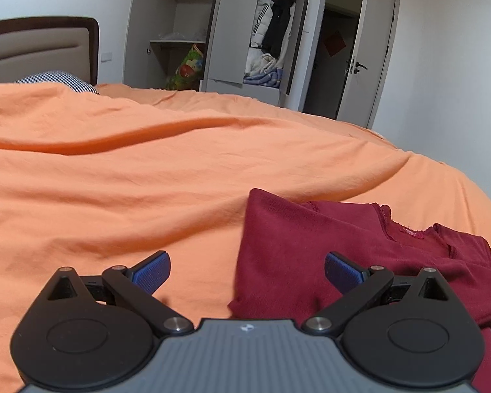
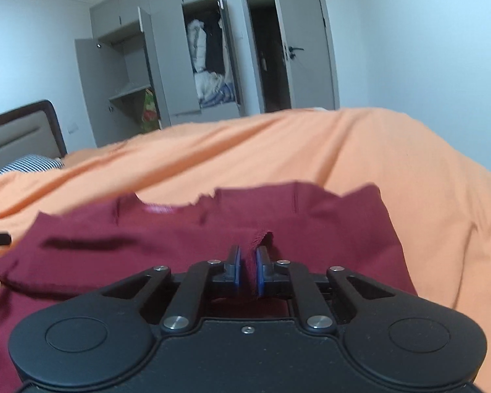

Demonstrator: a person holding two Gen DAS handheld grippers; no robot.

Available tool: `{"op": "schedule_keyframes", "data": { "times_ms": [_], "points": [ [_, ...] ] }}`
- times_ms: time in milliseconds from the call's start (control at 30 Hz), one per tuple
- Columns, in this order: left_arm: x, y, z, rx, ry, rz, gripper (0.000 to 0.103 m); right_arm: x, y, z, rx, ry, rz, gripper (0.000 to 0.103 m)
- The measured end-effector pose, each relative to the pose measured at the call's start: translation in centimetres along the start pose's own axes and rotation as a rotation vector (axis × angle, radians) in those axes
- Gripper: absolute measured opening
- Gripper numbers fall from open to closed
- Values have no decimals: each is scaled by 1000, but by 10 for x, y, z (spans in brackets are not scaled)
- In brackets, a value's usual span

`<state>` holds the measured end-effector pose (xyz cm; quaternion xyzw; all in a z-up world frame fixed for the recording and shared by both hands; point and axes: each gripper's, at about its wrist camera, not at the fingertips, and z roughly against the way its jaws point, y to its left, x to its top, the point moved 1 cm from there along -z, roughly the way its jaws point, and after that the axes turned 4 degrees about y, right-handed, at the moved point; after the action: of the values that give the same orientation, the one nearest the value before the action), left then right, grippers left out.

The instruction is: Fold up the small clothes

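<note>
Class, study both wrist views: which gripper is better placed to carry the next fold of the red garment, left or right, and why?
Right. The right gripper is already shut on a pinch of the red garment, so it can likely pull a fold over at once. The left gripper is open, over the garment's edge on the orange bedspread, gripping nothing.

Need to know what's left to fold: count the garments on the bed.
1. A red top lies on the orange bedspread; the right hand-held gripper pinches a fold of it, and the open left one hovers at its edge. Others may be out of view.
</note>
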<state>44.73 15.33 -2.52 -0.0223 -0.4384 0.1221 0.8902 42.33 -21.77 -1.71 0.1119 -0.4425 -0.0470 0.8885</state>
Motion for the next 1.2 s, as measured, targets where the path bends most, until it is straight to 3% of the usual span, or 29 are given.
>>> {"op": "schedule_keyframes", "data": {
  "times_ms": [67, 133, 200, 267, 333, 467, 567, 667, 733, 933, 1200],
  "points": [
    [1, 2, -10, -4, 20, 11, 102, -5, 0, -1, -9, 2, -1, 20],
    [0, 6, -16, 3, 39, 28, 95, -8, 1, 1, -20, -4, 6, 44],
    [-2, 11, -17, 11, 47, 44, 89, -9, 3, 2, -28, -23, 20, 61],
    [-6, 13, -14, 36, 37, 58, 86, -9, 6, 4, -44, -48, 46, 66],
    [-9, 15, -9, 77, 11, 64, 84, -8, 9, 3, -66, -51, 76, 77],
    [-16, 13, -10, 168, 24, 40, 80, -12, 9, -12, -112, 19, 101, 84],
    [-18, 14, -15, 192, 46, 42, 80, -20, 7, -22, -135, 47, 101, 85],
    [-16, 13, -13, 210, 45, 51, 83, -23, 12, -19, -180, 28, 127, 91],
    [-17, 12, -7, 230, 43, 59, 92, -24, 11, -14, -197, 20, 127, 96],
    [-30, 6, 25, 184, 38, 63, 103, -30, 5, 15, -157, 11, 111, 102],
    [-72, -12, 71, 116, 74, 7, 103, -59, 3, 68, -113, 55, 150, 102]
  ]
}}
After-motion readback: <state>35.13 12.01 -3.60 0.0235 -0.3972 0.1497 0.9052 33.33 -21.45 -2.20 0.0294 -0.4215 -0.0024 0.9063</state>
